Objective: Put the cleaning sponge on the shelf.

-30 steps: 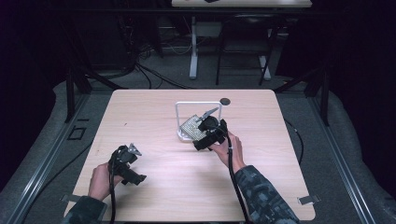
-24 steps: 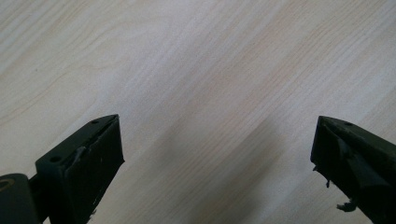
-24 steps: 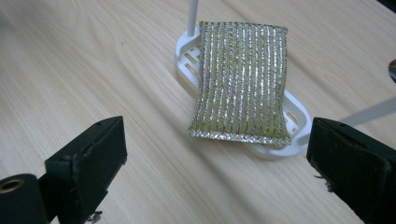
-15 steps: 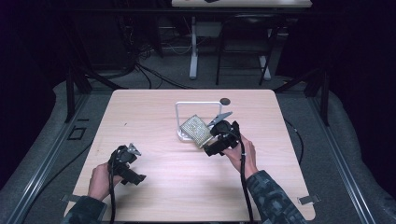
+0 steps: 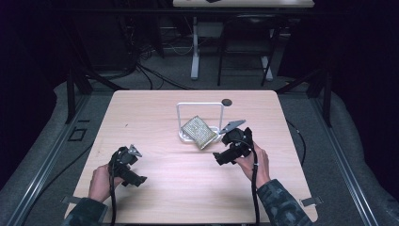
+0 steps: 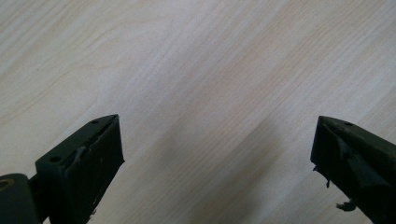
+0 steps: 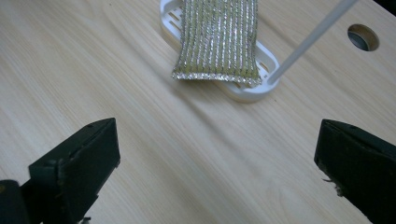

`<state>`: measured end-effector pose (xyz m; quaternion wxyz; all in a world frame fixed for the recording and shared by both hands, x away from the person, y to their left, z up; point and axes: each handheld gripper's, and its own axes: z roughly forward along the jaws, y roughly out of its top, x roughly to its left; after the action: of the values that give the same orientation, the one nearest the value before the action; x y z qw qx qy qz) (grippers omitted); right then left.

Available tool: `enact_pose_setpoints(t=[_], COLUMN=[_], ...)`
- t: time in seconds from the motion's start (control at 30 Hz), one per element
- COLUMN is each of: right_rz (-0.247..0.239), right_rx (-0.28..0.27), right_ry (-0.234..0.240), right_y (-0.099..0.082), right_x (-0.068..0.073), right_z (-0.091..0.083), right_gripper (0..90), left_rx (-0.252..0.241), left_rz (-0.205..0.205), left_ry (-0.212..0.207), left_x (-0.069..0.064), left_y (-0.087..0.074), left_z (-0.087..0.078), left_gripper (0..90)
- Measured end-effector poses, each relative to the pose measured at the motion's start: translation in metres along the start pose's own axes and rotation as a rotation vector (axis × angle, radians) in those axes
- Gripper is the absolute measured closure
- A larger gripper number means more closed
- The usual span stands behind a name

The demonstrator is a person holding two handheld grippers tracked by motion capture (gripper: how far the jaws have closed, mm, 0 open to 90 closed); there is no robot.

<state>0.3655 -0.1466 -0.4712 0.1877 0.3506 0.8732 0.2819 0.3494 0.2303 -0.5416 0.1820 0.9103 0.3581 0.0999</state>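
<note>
A glittery gold-and-silver cloth (image 5: pixel 200 132) (image 7: pixel 217 42) hangs over a white wire stand (image 5: pixel 221 106), and its lower edge rests on the stand's oval base (image 7: pixel 243 91). My right gripper (image 5: pixel 222 149) (image 7: pixel 215 163) sits just right of the cloth, a short way back from it. Its jaws have just been opening and stand wide with nothing between them. My left gripper (image 5: pixel 134 172) (image 6: pixel 215 163) stays near the table's front left, open over bare wood.
The wooden table (image 5: pixel 155 113) has a round cable hole (image 5: pixel 227 101) (image 7: pixel 360 37) behind the stand. The stand's thin white rod (image 7: pixel 313 35) rises at the right of the cloth. Dark floor, cables and another table's legs (image 5: pixel 194 47) lie beyond the far edge.
The right gripper has drawn back to the right and toward the person, away from the cloth, with its jaws opening. The cloth stays draped on the stand. The left gripper has not moved.
</note>
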Motion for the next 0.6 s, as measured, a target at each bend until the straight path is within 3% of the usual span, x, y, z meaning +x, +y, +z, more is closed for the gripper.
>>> enact_pose_setpoints(t=[0.6], right_rz=[0.078], right_rx=[0.027], right_ry=[-0.051], right_y=[-0.050], right_x=[-0.011], right_z=[-0.017], right_gripper=[0.0], left_rx=[0.003], left_rz=[-0.003], left_ry=[0.000], left_x=[0.001], left_y=[0.000], left_z=[0.000], left_gripper=[2.1])
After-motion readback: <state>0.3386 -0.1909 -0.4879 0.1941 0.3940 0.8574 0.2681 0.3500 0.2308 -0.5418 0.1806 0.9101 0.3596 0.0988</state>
